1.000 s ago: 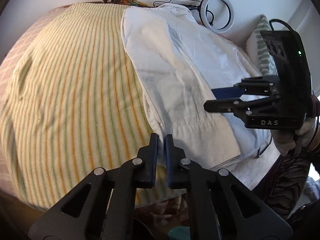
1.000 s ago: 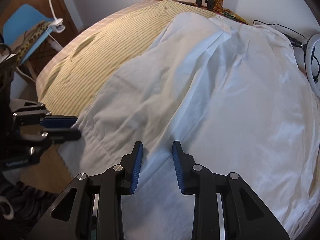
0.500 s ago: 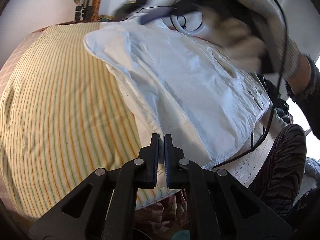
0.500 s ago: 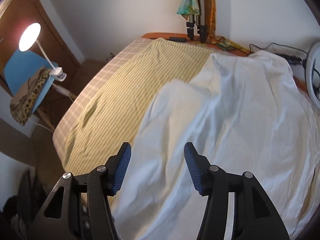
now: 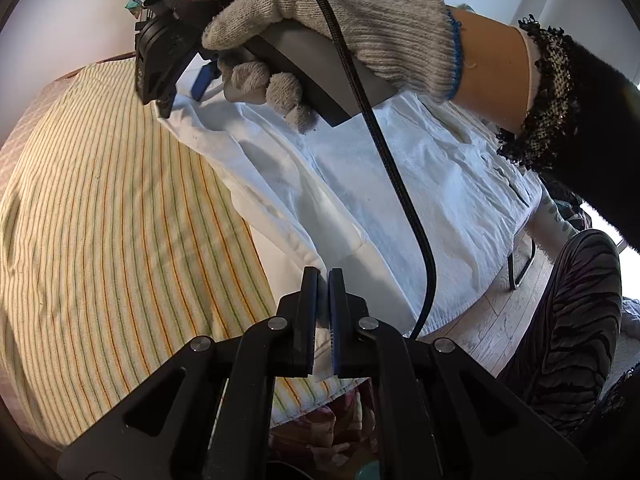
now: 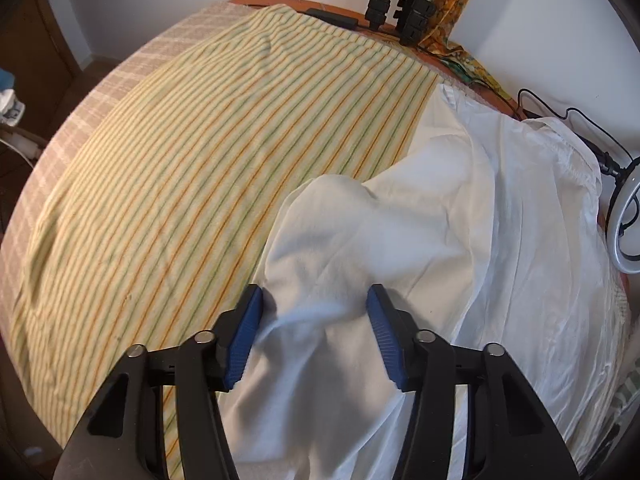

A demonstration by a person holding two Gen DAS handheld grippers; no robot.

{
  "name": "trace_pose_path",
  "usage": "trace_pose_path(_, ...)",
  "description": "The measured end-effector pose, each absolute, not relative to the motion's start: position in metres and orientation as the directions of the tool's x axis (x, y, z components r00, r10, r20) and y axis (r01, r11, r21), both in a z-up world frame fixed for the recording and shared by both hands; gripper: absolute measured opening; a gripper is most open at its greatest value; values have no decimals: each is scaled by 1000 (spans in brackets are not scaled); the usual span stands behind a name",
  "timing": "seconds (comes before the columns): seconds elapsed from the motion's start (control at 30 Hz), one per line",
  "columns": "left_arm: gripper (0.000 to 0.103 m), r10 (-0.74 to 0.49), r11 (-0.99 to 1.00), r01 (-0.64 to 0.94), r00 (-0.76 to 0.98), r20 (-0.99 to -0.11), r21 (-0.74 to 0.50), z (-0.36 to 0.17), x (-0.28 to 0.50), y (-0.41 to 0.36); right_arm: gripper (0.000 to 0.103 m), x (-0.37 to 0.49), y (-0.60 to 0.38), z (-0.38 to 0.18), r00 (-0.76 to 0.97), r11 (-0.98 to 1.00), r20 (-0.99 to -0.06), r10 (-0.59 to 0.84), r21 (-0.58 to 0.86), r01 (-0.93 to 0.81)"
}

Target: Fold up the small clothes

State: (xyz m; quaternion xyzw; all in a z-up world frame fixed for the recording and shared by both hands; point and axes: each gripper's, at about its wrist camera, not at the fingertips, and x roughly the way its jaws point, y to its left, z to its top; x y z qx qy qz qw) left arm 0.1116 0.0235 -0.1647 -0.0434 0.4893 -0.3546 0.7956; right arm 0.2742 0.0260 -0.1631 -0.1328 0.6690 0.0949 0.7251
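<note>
The left hand-held gripper (image 5: pixel 323 280) is clamped on the near edge of the white garment (image 5: pixel 400 184); a strip of the cloth sits pinched between its two fingers, whose blue pads are almost together. From that grip the hem runs up and away, along the border with the striped cloth (image 5: pixel 120 220).

The right hand-held gripper (image 6: pixel 316 300) has its jaws spread wide. The blue pads (image 6: pixel 244 336) stand either side of a raised hump of the garment (image 6: pixel 440 240); the fabric lies between them and seems to touch both, but it is not squeezed. In the left wrist view this gripper (image 5: pixel 182 92) shows from behind at the far corner of the garment, held by a gloved right hand (image 5: pixel 340 32), with a black cable (image 5: pixel 400 184) dropping from it across the cloth.

The garment lies spread over the right part of the bed, on top of the striped cloth (image 6: pixel 200 160), creased and bunched near the right gripper. Beyond it are a ring light (image 6: pixel 628 216) at the right edge and tripod legs (image 6: pixel 404 4) at the far end of the bed. In the left wrist view the person's patterned trouser leg (image 5: pixel 572 320) stands beside the bed over a wood floor (image 5: pixel 504 312).
</note>
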Motion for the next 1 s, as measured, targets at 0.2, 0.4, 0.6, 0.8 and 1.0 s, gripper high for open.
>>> trace_pose_path(0.2, 3, -609, 738, 538, 272, -745, -407, -156, 111, 15, 3, 276, 2, -145, 122, 962, -983, 140, 106, -251)
trace_pose_path(0.4, 3, -613, 701, 609, 250, -749, -371, -140, 111, -10, 2, 268, -83, -116, 239, 920, -889, 390, 385, -71)
trace_pose_path(0.6, 3, -601, 638, 700, 192, -776, -320, -134, 112, -60, 2, 238, -162, -119, 322, 841, -812, 487, 535, 76)
trace_pose_path(0.8, 3, -573, 576, 766, 131, -809, -284, -137, 109, -92, 17, 227, -195, -130, 265, 876, -872, 411, 458, 148)
trace_pose_path(1.0, 10, -611, 594, 733, 143, -778, -331, -120, 116, -70, 34, 224, -205, -112, 314, 924, -895, 317, 366, 110)
